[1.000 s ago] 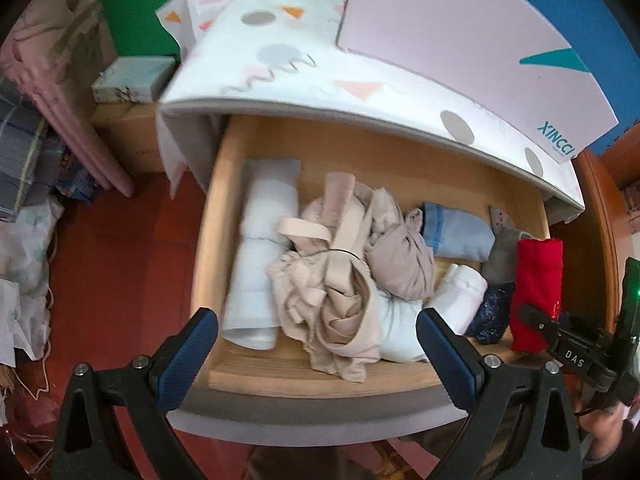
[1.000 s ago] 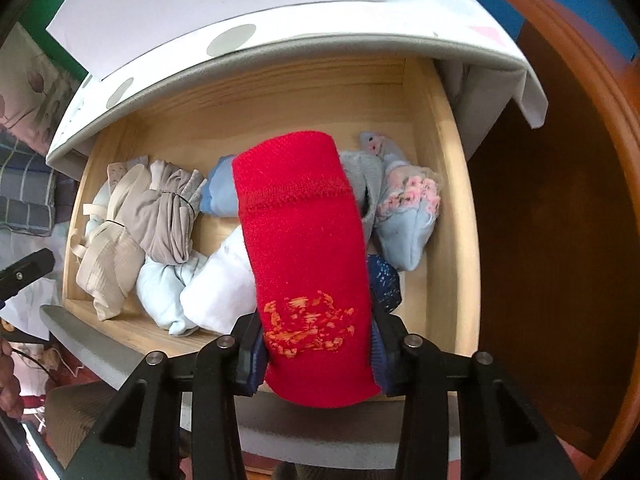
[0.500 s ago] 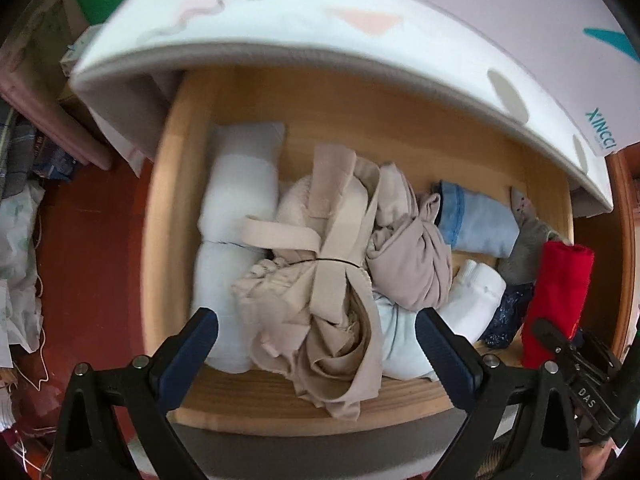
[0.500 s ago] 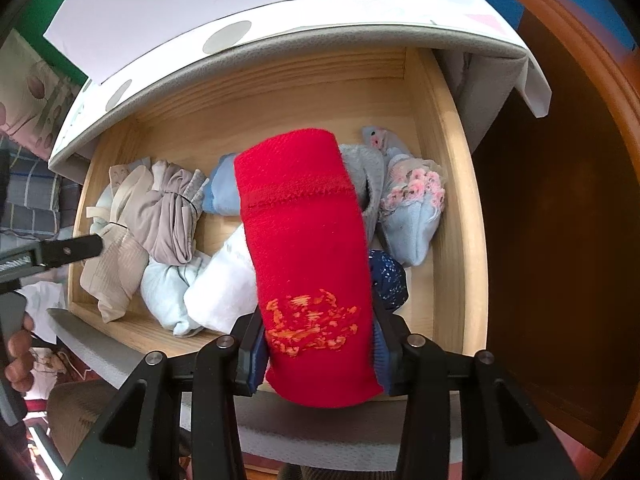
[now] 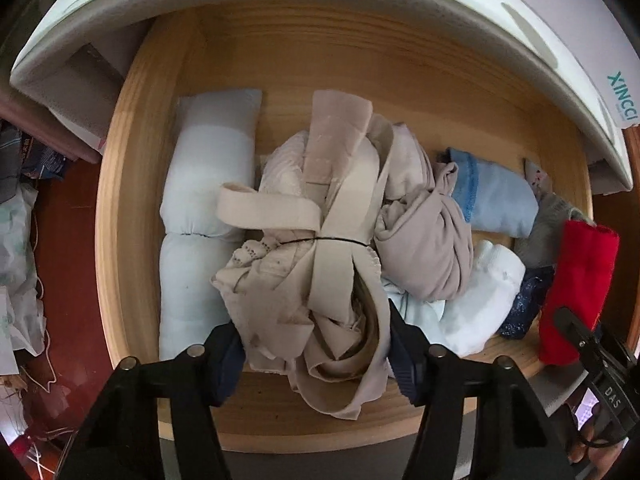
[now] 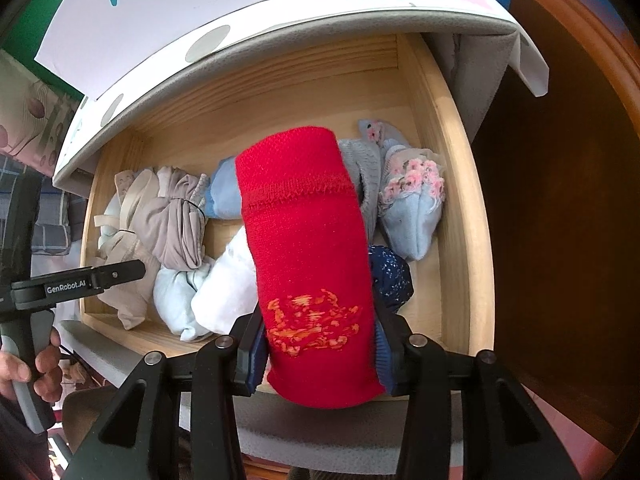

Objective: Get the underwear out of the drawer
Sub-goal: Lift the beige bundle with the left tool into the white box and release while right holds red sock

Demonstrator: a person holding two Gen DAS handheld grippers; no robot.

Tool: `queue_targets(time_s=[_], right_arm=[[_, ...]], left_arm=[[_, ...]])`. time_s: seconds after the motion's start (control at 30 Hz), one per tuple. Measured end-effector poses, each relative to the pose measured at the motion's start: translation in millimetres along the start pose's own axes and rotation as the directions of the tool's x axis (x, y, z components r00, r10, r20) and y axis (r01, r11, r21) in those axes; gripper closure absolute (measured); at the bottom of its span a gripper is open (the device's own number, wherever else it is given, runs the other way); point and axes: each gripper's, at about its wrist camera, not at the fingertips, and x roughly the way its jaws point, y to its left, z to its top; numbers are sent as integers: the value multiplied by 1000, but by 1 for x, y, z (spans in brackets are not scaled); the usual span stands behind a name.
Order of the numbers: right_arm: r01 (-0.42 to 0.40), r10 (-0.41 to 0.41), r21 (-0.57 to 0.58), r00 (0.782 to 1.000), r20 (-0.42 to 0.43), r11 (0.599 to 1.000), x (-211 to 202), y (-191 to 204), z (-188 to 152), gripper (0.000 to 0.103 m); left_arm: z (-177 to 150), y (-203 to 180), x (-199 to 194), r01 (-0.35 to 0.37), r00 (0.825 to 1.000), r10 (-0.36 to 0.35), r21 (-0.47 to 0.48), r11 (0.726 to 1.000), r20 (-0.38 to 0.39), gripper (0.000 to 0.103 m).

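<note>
Two hand-held grippers working at once, both over the open wooden drawer (image 5: 120, 216). Right hand-held gripper (image 6: 318, 354) is pinching a rolled red garment (image 6: 308, 248), pads tight on both sides near its lower end w/ the orange print; roll's long axis runs along the gripper's fingers, free end pointing toward the drawer back. From the left cam it stands nearly upright at the drawer's front right corner, so lifted but not clear yet, I'd say. Left hand-held gripper (image 5: 316, 352) has just been closing and its jaws now sit against both sides of the beige bundle (image 5: 316, 264), which is tied w/ a thin black band; looks like a pinch on the near end, fabric bulging between the pads. That bundle still lies on the drawer floor, mid-left, long axis front to back, loose end hanging over the front edge toward the cam. Progress est: both picks gripped, neither out. Left to do: pull both up and out, then the rest — white rolls (image 5: 204, 216), grey-beige knot (image 5: 428, 240), light blue roll (image 5: 496, 204), dark navy piece (image 5: 524, 304), floral one (image 6: 416, 200) at far right. A shoe box (image 6: 200, 12) sits on top of the unit, overhanging the drawer back.
</note>
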Motion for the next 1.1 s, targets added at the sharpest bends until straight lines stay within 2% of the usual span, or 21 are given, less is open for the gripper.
queue_targets(time_s=[0.13,0.3,0.43,0.53,0.77,1.1], right_arm=[[-4,4,3,1000,-5,1000,1,0,0,61],[-1,1,1,1000,-4,1000,2,0,0,61],[1,-1,1,1000,-4,1000,1,0,0,61],[5,-5,-3,1000,-4,1000,2,1,1,61],[9,-9,-11,1000,-4,1000,3,2,2,61],[20,-20,-19,1000,-2,1000,3,4,2,61]], left_arm=[[3,-4,9,-31,999,31,2,1000,-7,39],[2,-3,5,-19,1000,19,-7,1000,3,55],[-4,0,0,-6,1000,6,-7,1000,14,60],[-4,2,-10,20,1000,-19,-13,1000,18,61],[-8,4,-37,32,999,-32,9,999,43,61],[-28,4,-84,22,996,-28,68,997,81,61]])
